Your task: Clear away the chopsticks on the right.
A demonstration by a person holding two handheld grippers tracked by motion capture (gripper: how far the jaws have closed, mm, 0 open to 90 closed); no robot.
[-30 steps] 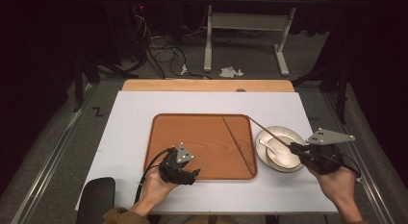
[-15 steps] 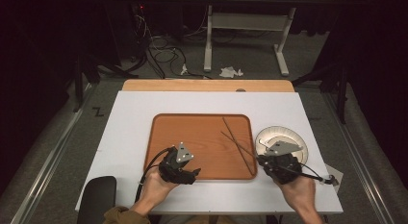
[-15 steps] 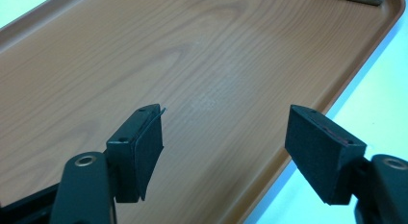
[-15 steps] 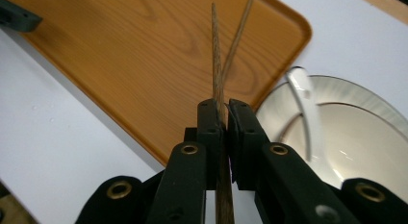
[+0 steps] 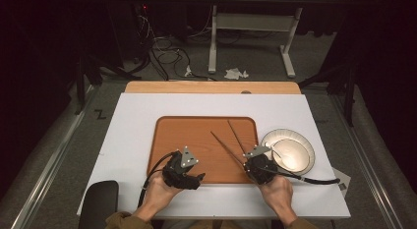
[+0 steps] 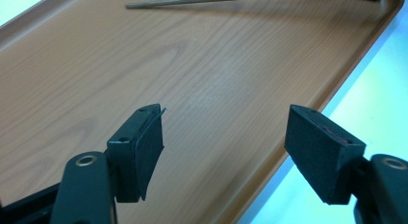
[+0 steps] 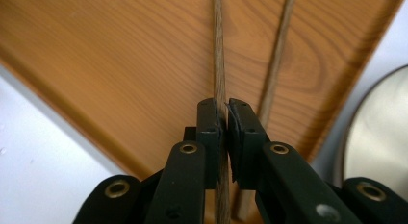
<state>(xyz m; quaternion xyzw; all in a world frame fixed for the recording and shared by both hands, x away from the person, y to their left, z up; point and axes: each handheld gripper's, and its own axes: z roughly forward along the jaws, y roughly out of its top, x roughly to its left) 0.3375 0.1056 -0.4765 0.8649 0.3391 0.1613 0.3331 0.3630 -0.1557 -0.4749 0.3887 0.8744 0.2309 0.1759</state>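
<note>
no readable text, labels or numbers anywhere

Tray [image 6: 202,89]: wood-grain finish, smooth, satin sheen. 2 chopsticks [image 7: 219,65] — matt brown wood. Plate [image 5: 295,151] — glossy, pale. Table top [image 5: 133,126]: smooth matt white. Gripper pads [image 6: 320,149]: matt black, foam-like.

Room is dark, light falls mainly on the white desk [image 5: 147,111], w/ a bare wood strip [image 5: 211,87] along its far edge. Grey carpet floor [image 5: 255,57] all round. Beyond the desk, the white metal legs of another table [image 5: 212,42]; black cables [image 5: 167,52] tangled on the floor left of them, a crumpled bit of paper [image 5: 236,72] nearby. Metal rails [image 5: 54,160] run along the floor either side. Black chair back [image 5: 97,203] at bottom left.
</note>
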